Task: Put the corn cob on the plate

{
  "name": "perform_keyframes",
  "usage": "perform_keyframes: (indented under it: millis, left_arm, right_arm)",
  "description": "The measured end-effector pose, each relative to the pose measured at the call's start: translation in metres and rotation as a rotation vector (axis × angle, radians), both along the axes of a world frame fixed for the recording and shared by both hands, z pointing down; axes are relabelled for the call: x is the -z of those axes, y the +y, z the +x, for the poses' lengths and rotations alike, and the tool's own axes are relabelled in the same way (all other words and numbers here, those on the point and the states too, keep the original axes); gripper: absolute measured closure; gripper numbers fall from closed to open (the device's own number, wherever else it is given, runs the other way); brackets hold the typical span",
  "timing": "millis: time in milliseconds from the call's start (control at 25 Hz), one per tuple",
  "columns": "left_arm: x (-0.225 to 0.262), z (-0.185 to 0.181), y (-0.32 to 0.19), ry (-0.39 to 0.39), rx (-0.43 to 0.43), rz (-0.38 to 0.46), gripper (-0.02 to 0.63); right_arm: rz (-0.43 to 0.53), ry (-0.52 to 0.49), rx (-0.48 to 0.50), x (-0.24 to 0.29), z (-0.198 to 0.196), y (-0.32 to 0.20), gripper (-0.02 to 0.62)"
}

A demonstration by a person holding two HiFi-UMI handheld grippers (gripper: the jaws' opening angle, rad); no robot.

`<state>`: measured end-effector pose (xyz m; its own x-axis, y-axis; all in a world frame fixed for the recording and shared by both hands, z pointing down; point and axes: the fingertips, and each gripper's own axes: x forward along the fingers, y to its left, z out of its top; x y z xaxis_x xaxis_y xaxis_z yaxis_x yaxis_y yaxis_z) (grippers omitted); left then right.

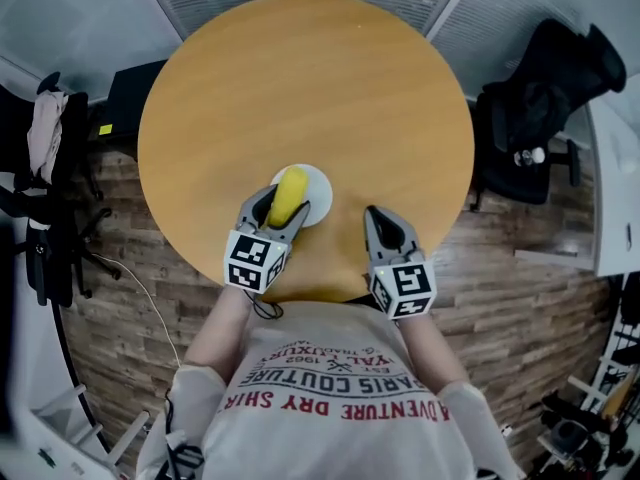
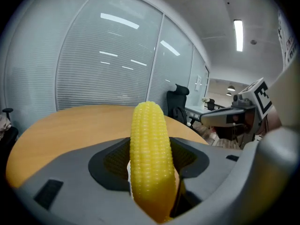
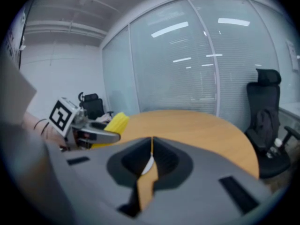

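The yellow corn cob (image 1: 289, 194) is clamped between the jaws of my left gripper (image 1: 283, 210), and its tip points away from me. In the head view it lies over the small white plate (image 1: 318, 186) near the table's front edge; I cannot tell whether it touches. In the left gripper view the corn cob (image 2: 149, 149) stands up between the dark pads (image 2: 112, 161). My right gripper (image 1: 378, 218) hovers to the right of the plate, shut and empty. Its own view shows the jaws closed together at the right gripper (image 3: 152, 149), with the corn cob (image 3: 116, 122) at the left.
The round wooden table (image 1: 300, 88) stretches bare beyond the plate. Black office chairs (image 1: 545, 108) stand at the right, and more dark furniture (image 1: 45, 198) at the left. Glass walls with blinds (image 2: 103, 60) ring the room.
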<state>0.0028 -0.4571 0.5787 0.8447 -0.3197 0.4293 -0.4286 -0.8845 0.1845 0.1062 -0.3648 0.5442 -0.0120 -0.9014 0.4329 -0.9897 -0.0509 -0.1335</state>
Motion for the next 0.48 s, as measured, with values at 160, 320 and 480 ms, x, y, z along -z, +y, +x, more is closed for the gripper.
perform_keyframes:
  millis: [160, 320, 480]
  left_arm:
    - [-0.047, 0.005, 0.002, -0.092, -0.042, -0.07, 0.325]
    - [-0.084, 0.009, 0.006, -0.193, -0.073, -0.136, 0.325]
    - [-0.108, 0.02, 0.005, -0.258, -0.105, -0.168, 0.325]
  right_arm:
    - [-0.039, -0.022, -0.034, -0.019, 0.002, 0.003, 0.566]
    - [-0.08, -0.039, -0.046, -0.036, -0.001, 0.008, 0.566]
    - [-0.105, -0.049, -0.064, -0.046, 0.002, 0.009, 0.565]
